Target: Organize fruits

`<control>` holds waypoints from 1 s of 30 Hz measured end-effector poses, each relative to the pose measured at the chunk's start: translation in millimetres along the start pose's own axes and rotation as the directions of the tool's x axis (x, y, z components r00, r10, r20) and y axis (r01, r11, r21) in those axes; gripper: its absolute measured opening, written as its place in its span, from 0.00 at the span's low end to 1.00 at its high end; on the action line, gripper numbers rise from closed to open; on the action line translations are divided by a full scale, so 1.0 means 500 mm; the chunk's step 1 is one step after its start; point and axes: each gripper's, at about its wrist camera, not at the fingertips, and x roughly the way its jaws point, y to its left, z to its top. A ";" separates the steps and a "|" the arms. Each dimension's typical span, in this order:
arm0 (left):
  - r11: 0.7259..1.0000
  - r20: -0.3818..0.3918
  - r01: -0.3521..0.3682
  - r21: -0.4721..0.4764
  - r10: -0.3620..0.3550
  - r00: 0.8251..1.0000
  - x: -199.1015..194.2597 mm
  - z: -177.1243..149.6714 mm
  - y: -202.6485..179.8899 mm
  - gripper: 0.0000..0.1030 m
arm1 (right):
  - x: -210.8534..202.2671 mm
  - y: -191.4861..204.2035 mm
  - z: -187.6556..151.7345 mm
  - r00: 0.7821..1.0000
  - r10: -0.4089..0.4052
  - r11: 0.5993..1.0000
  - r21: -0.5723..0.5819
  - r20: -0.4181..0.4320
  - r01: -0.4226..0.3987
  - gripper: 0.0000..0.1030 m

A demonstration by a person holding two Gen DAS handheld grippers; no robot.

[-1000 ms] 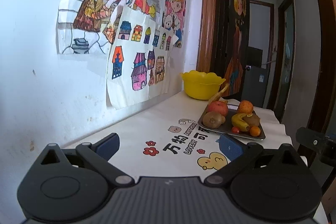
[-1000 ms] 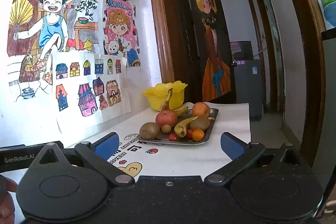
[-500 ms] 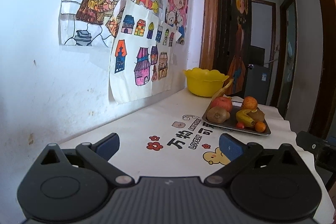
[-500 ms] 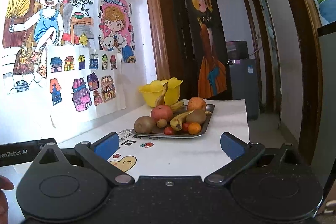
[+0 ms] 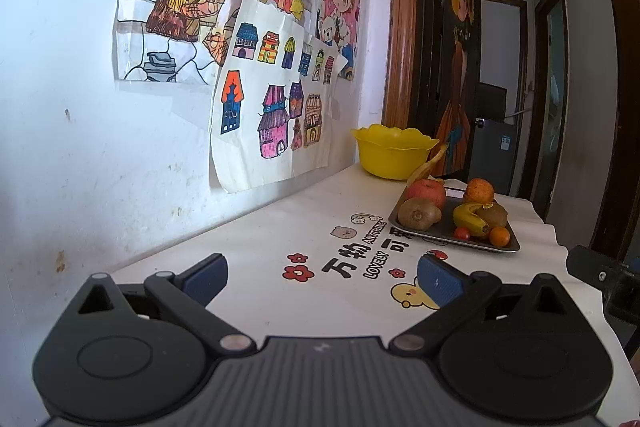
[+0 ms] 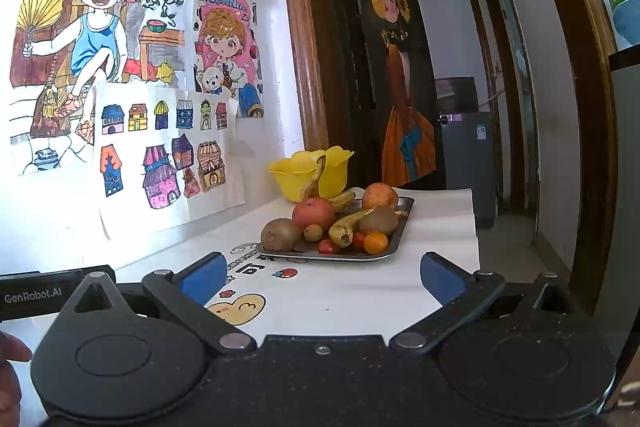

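Fruit piled on the flat grey metal tray [image 6: 394,227] is what I'm after: a red apple [image 6: 313,213], two brown kiwis [image 6: 280,234], a spotted yellow banana [image 6: 346,227], an orange [image 6: 379,195], a small tangerine [image 6: 376,242] and cherry tomatoes [image 6: 327,246], all crowded and touching. The tray sits toward the far end of the white printed tablecloth [image 5: 288,307], just in front of the scalloped yellow plastic bowl [image 5: 394,155], which I judge to be the destination. My left gripper [image 5: 322,275] and right gripper [image 6: 322,277] both hover above the cloth short of the tray, jaws spread wide with nothing between them. The risk I see is the heap itself: pulling one round fruit out could set its neighbours rolling over the tray's low rim, and the tray lies near the table's right edge, where the cloth drops away. The poster-covered wall [image 5: 100,127] hems in the left side, so the open cloth ahead is my clearest approach.
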 end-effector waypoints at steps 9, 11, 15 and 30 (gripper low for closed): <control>1.000 0.002 0.000 0.002 0.000 1.000 -0.001 0.000 -0.001 0.99 | -0.002 -0.001 0.000 1.000 0.003 1.000 0.001 0.003 -0.003 0.99; 1.000 0.002 0.000 0.003 0.000 1.000 0.000 0.000 -0.001 0.99 | -0.003 -0.001 -0.001 1.000 0.004 1.000 0.002 0.003 -0.004 0.99; 1.000 0.001 0.001 0.003 -0.001 1.000 0.000 0.000 -0.002 0.99 | -0.003 -0.002 0.000 1.000 0.004 1.000 0.002 0.002 -0.004 0.99; 1.000 0.001 0.005 0.009 -0.005 1.000 -0.001 0.002 -0.004 0.99 | -0.005 -0.002 0.001 1.000 0.003 1.000 0.002 -0.001 -0.003 0.99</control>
